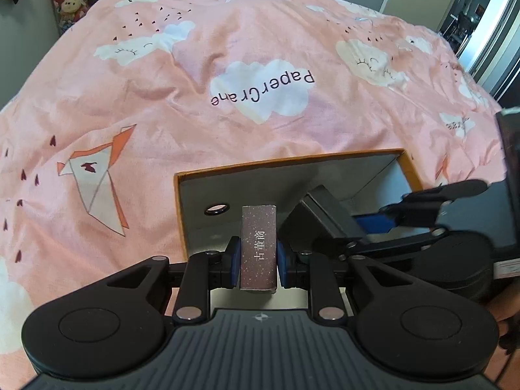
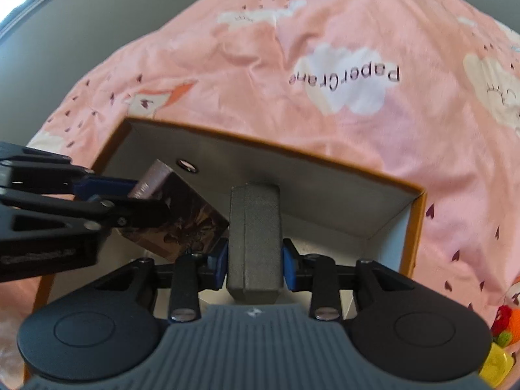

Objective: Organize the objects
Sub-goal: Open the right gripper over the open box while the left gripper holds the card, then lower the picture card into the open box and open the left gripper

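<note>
Pink bedding printed with clouds and paper cranes fills the upper frame in both views. Below it sits an orange-edged box with grey inner walls. At lower centre of the left view, the left gripper clamps a maroon speckled card box upright over that box. The right gripper grips a dark grey block beside it.

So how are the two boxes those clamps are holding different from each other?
The box in the left gripper is a thin, dark maroon card box with printed characters and artwork; the right gripper holds a plain, thicker matte grey box with no printing. Both are gripped by blue pads, over the orange-rimmed open box.
</note>
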A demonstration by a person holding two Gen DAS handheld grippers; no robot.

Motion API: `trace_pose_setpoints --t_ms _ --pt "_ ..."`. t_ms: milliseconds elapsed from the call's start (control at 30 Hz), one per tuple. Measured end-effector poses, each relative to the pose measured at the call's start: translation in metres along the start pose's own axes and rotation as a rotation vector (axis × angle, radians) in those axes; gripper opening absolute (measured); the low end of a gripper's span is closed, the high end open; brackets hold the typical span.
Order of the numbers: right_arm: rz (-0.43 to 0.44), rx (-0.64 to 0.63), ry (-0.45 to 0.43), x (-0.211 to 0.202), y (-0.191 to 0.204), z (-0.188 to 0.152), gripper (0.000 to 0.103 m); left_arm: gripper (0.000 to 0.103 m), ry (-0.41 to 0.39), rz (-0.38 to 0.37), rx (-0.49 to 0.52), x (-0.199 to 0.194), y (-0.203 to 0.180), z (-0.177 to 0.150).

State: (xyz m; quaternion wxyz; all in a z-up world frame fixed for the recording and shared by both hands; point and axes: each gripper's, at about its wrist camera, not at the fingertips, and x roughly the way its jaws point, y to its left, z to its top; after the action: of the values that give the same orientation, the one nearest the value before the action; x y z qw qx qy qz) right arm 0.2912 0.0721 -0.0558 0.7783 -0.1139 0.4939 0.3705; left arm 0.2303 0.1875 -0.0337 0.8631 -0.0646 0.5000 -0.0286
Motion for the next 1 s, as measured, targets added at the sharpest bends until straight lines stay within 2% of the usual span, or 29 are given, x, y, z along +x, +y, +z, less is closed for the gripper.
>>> trace_pose_setpoints --t_ms 167,300,333,433,500,600,667,767,833,1000 --pt "-0.028 -0.049 0.008 -0.005 0.000 0.002 0.038 0.025 -0.012 0.009 0.012 0.000 -0.004 -0.002" --pt "-0.081 -0.159 -0.009 -0.017 0.007 0.005 0.049 0.025 -0.015 -0.010 -0.012 0.000 -0.004 -0.004" --pt "-0.102 -0.187 -0.012 -0.020 0.009 0.006 0.049 0.025 -0.016 -0.010 -0.018 0.000 -0.004 -0.005" --pt "-0.148 -0.267 0.004 -0.020 0.010 0.005 0.041 0.025 -0.028 0.002 -0.038 0.001 -0.007 -0.006" --pt "-0.173 -0.305 0.038 -0.018 0.010 0.004 0.028 0.025 -0.034 -0.001 -0.060 0.001 -0.007 -0.007" --pt "-0.223 -0.368 0.075 -0.016 0.011 0.000 0.029 0.025 -0.033 0.013 -0.057 0.002 -0.010 -0.006" --pt "-0.222 -0.383 0.068 -0.021 0.009 -0.001 0.029 0.025 -0.021 0.010 -0.027 0.002 -0.013 -0.004" --pt "-0.227 -0.375 0.036 -0.030 0.004 0.000 0.029 0.025 0.028 -0.042 0.052 0.001 -0.017 0.000" --pt "-0.226 -0.367 0.018 -0.034 0.000 0.001 0.029 0.025 0.070 -0.073 0.153 0.001 -0.025 0.002" --pt "-0.200 -0.405 0.008 -0.036 0.000 -0.004 0.029 0.025 0.150 -0.029 0.430 0.009 -0.049 0.008"
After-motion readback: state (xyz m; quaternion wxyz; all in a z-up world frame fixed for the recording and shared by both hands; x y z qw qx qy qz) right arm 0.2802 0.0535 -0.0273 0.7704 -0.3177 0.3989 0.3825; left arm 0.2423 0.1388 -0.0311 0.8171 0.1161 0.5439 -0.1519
